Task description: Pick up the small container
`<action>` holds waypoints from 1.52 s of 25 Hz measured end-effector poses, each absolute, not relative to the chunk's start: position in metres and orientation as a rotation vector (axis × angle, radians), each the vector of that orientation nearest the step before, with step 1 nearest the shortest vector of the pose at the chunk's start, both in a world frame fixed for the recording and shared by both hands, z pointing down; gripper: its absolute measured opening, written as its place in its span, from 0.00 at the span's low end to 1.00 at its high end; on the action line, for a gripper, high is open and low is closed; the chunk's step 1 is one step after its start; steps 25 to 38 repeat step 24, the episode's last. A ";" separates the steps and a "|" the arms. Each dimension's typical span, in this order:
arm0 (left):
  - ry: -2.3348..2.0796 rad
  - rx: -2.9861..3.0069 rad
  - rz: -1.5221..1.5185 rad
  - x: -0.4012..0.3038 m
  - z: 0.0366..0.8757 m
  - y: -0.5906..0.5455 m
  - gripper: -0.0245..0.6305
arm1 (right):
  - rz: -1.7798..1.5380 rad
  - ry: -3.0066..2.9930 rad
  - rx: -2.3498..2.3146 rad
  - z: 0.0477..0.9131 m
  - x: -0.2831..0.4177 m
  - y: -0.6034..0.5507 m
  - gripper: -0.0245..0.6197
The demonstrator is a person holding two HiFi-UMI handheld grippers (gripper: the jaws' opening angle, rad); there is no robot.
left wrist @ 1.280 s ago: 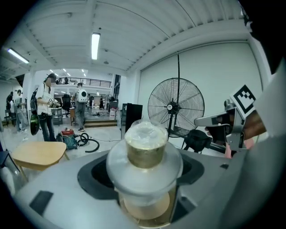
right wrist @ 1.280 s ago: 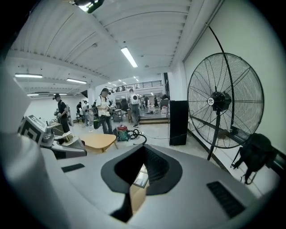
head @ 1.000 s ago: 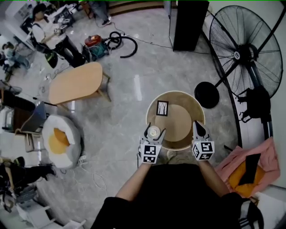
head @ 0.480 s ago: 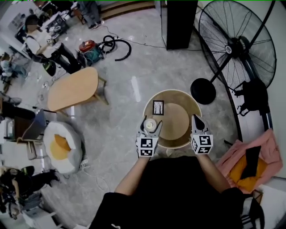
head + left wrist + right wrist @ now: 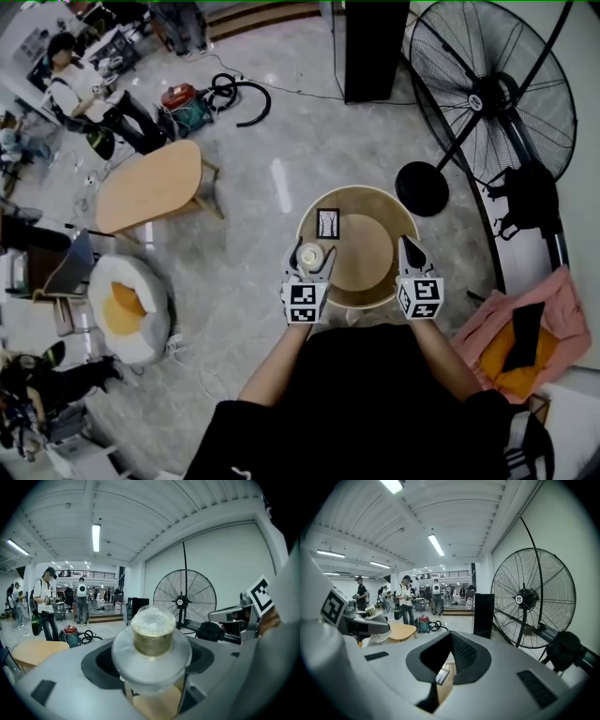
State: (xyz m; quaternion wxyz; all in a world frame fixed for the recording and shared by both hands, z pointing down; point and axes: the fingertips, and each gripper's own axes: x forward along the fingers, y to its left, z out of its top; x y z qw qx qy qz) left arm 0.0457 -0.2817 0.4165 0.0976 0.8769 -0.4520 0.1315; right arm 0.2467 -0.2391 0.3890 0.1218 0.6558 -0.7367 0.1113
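Note:
The small container (image 5: 152, 637), a clear lidded cup with a yellowish cap, sits upright between the jaws of my left gripper (image 5: 152, 667), which is shut on it. In the head view the small container (image 5: 311, 255) is held over the left rim of the round wooden table (image 5: 361, 292), inside the left gripper (image 5: 309, 261). My right gripper (image 5: 409, 251) hovers at the table's right rim with its jaws together and nothing between them. In the right gripper view the right gripper (image 5: 440, 677) shows the same closed V. The left gripper with the container (image 5: 371, 613) shows at the left there.
A small framed card (image 5: 327, 223) stands on the table's far left. A big floor fan (image 5: 492, 94) and its round base (image 5: 422, 188) stand to the right. A black cabinet (image 5: 370, 47), a low oval table (image 5: 150, 186), a cushion (image 5: 127, 300) and seated people (image 5: 75, 80) are around.
The left gripper, still shut on the container, has moved slightly forward along the table's left rim. The right gripper keeps its place at the right rim. The head camera has shifted a little.

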 end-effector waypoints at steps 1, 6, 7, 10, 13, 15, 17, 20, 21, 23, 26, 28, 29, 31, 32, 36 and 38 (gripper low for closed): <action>-1.342 2.589 0.391 0.045 0.417 -0.282 0.56 | 0.324 -2.152 1.911 0.389 0.246 -0.239 0.07; -1.365 2.568 0.406 0.047 0.423 -0.281 0.56 | 0.322 -2.149 1.898 0.398 0.252 -0.236 0.07; -1.367 2.567 0.407 0.047 0.423 -0.281 0.56 | 0.324 -2.146 1.897 0.399 0.252 -0.236 0.07; -1.373 2.562 0.405 0.038 0.424 -0.281 0.56 | 0.317 -2.142 1.894 0.397 0.246 -0.235 0.07; -1.372 2.552 0.395 0.035 0.422 -0.282 0.56 | 0.299 -2.139 1.893 0.393 0.245 -0.235 0.07; -1.368 2.549 0.391 0.038 0.424 -0.282 0.56 | 0.289 -2.137 1.895 0.390 0.248 -0.235 0.07; -1.367 2.550 0.395 0.042 0.426 -0.282 0.56 | 0.289 -2.133 1.894 0.391 0.253 -0.234 0.07; -1.367 2.550 0.398 0.045 0.427 -0.282 0.56 | 0.300 -2.125 1.893 0.394 0.257 -0.233 0.07; -1.365 2.551 0.398 0.046 0.427 -0.281 0.56 | 0.301 -2.123 1.894 0.395 0.257 -0.232 0.07; -1.360 2.555 0.397 0.048 0.427 -0.280 0.56 | 0.301 -2.121 1.896 0.395 0.257 -0.232 0.07; -1.357 2.558 0.397 0.048 0.426 -0.280 0.56 | 0.301 -2.120 1.896 0.395 0.257 -0.231 0.07; -1.357 2.558 0.397 0.048 0.426 -0.280 0.56 | 0.301 -2.120 1.896 0.395 0.257 -0.231 0.07; -1.357 2.558 0.397 0.048 0.426 -0.280 0.56 | 0.301 -2.120 1.896 0.395 0.257 -0.231 0.07; -1.357 2.558 0.397 0.048 0.426 -0.280 0.56 | 0.301 -2.120 1.896 0.395 0.257 -0.231 0.07; -1.357 2.558 0.397 0.048 0.426 -0.280 0.56 | 0.301 -2.120 1.896 0.395 0.257 -0.231 0.07; -1.357 2.558 0.397 0.048 0.426 -0.280 0.56 | 0.301 -2.120 1.896 0.395 0.257 -0.231 0.07; -1.357 2.558 0.397 0.048 0.426 -0.280 0.56 | 0.301 -2.120 1.896 0.395 0.257 -0.231 0.07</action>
